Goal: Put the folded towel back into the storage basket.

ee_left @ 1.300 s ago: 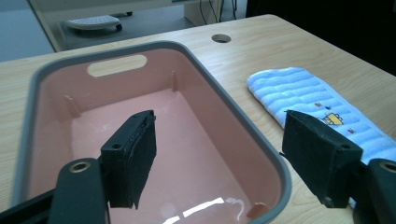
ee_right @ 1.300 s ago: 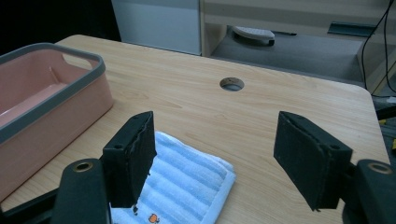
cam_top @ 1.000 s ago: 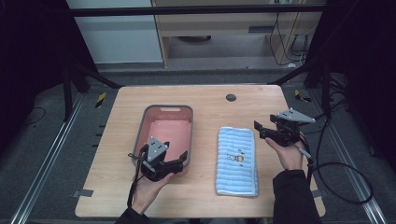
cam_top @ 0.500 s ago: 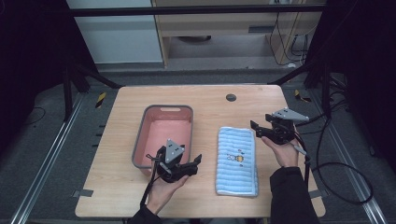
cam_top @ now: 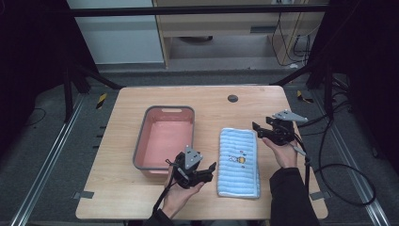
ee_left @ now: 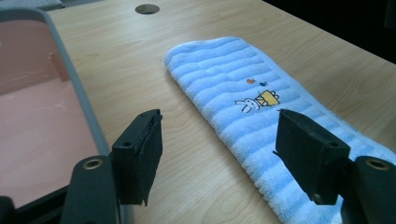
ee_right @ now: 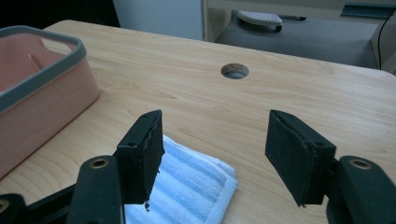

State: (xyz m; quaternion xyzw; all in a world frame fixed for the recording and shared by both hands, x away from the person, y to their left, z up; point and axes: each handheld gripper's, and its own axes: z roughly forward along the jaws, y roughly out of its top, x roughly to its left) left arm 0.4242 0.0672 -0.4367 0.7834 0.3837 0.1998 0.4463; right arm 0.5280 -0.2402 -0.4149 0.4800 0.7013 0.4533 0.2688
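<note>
A folded blue striped towel (cam_top: 238, 162) with a small rabbit picture lies on the wooden table, right of a pink tub (cam_top: 169, 108) with a grey rim. My left gripper (cam_top: 210, 172) hovers between the tub's near right corner and the towel's left edge, pointing at the towel. In the left gripper view the left gripper (ee_left: 218, 121) is open, and the towel (ee_left: 233, 79) lies ahead. My right gripper (cam_top: 258, 131) is at the towel's far right corner. In the right gripper view the right gripper (ee_right: 215, 121) stands open above that corner (ee_right: 187, 186). Both pairs of jaws have just been closing a little, with nothing gripped.
A round cable hole (cam_top: 232, 98) sits in the table near its far edge. The tub's wall (ee_right: 46, 107) rises left of the right gripper. Black cables (cam_top: 329, 169) trail off the table's right side. Dark frame legs and a cabinet stand beyond the table.
The left gripper has moved right, from the tub's near edge toward the towel's left edge. The right gripper has sunk slightly toward the towel's far corner.
</note>
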